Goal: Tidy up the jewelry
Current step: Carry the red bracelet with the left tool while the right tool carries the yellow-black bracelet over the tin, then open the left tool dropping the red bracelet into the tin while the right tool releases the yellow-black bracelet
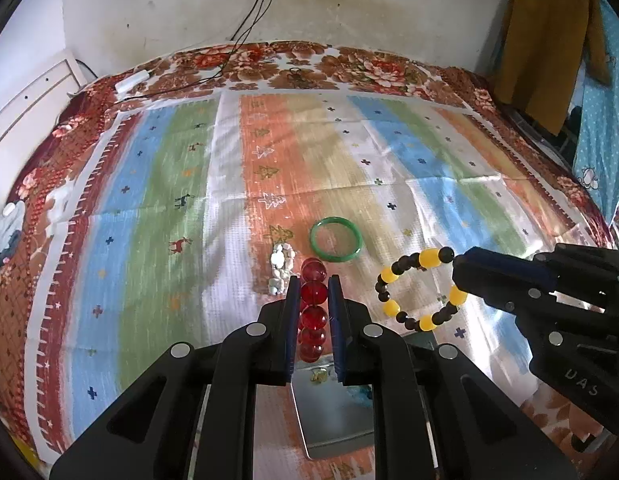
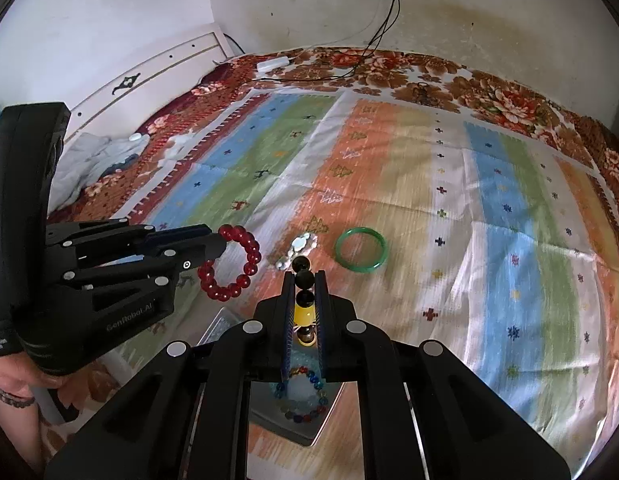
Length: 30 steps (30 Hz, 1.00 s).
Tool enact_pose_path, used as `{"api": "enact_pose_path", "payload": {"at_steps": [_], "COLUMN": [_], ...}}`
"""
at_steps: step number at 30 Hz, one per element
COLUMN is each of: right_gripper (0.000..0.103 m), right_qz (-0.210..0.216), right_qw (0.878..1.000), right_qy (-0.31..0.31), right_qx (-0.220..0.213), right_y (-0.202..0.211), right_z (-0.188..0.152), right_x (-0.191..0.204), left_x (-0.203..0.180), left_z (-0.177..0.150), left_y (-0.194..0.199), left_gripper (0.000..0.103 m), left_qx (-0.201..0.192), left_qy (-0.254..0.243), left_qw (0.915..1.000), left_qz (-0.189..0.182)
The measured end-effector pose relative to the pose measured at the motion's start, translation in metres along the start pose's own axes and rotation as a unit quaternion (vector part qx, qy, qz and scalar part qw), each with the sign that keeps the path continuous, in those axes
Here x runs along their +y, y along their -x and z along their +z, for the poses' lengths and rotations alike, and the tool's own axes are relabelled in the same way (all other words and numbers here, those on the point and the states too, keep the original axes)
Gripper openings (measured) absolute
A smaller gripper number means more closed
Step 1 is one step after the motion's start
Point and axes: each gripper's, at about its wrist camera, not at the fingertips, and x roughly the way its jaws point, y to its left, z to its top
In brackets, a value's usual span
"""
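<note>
My left gripper (image 1: 312, 284) is shut on a red bead bracelet (image 1: 312, 292) and holds it above the cloth; the bracelet also shows in the right wrist view (image 2: 229, 264). My right gripper (image 2: 303, 280) is shut on a yellow and black bead bracelet (image 2: 304, 312), which hangs as a loop in the left wrist view (image 1: 419, 288). A green bangle (image 1: 336, 239) and a white bead bracelet (image 1: 280, 264) lie on the striped cloth ahead. A grey metal tray (image 2: 269, 408) lies under the grippers and holds a multicoloured bead bracelet (image 2: 303, 396).
The striped cloth (image 1: 189, 200) covers a bed with a floral blanket (image 1: 349, 68). A white charger and black cables (image 1: 133, 79) lie at the far edge by the wall. A brown coat (image 1: 549, 40) hangs at the right. Crumpled clothes (image 2: 97, 160) lie at the left.
</note>
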Motion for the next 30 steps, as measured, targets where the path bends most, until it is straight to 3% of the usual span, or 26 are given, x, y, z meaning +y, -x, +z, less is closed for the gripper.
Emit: {"api": "enact_pose_path", "payload": {"at_steps": [11, 25, 27, 28, 30], "right_gripper": [0.010, 0.010, 0.017, 0.026, 0.031], "right_qz": [0.008, 0.025, 0.032, 0.034, 0.029], "right_qw": [1.000, 0.999, 0.999, 0.999, 0.999], "right_qy": [0.010, 0.004, -0.004, -0.005, -0.005], "right_qx": [0.004, 0.032, 0.037, 0.039, 0.038], "right_y": [0.007, 0.006, 0.006, 0.006, 0.008], "right_z": [-0.018, -0.050, -0.056, -0.059, -0.065], "right_x": [0.011, 0.013, 0.010, 0.009, 0.007], "left_x": [-0.008, -0.018, -0.017, -0.016, -0.013], "left_z": [-0.026, -0.056, -0.059, -0.061, -0.067], "left_y": [0.014, 0.010, 0.012, 0.013, 0.015], "left_gripper": [0.013, 0.014, 0.015, 0.019, 0.025], "left_qx": [0.001, 0.027, 0.024, 0.024, 0.024], "left_qy": [-0.004, -0.008, -0.006, -0.006, 0.000], "left_qw": [0.9999, 0.9996, 0.9997, 0.9997, 0.9997], "left_qz": [-0.015, -0.008, 0.001, 0.001, 0.002]}}
